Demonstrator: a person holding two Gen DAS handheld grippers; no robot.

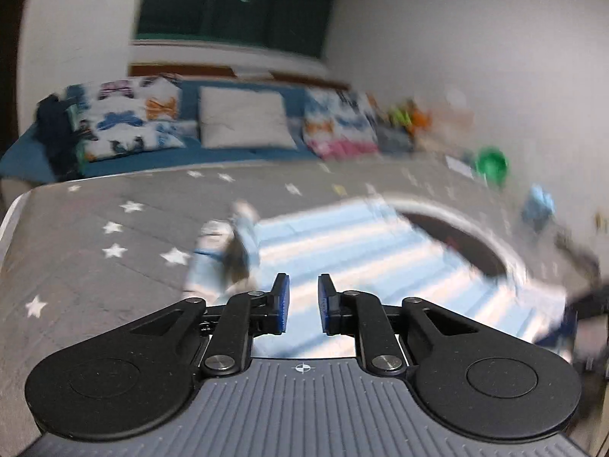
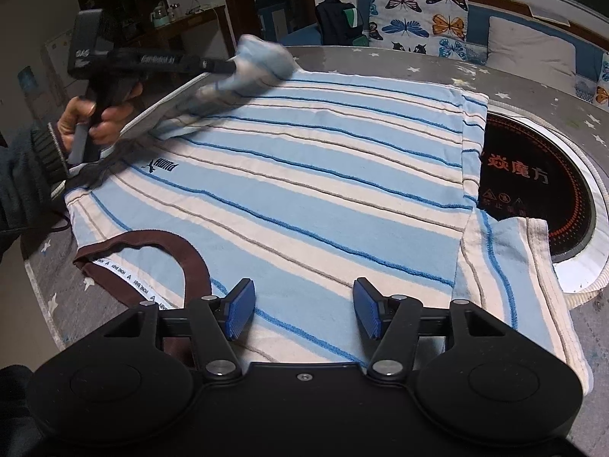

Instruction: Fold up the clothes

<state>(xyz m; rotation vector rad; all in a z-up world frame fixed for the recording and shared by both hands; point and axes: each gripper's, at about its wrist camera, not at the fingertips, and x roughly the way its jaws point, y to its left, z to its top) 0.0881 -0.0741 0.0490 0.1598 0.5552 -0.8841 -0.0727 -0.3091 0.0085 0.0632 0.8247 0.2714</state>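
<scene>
Round table [image 2: 399,57] with grey star cloth; striped shirt [image 2: 304,175] spread flat on it, far hem overlapping the inset cooktop [image 2: 533,182], which is in the way. Sleeve [image 2: 262,63] bunched near the left gripper [image 1: 302,302], whose jaws are narrow and empty. Right gripper [image 2: 304,312] released, hovering over the near edge beside the collar [image 2: 160,243], likely ready to fold.

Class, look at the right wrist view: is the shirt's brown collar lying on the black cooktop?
No: the collar lies on the grey starred cloth, across the shirt from the cooktop.
</scene>
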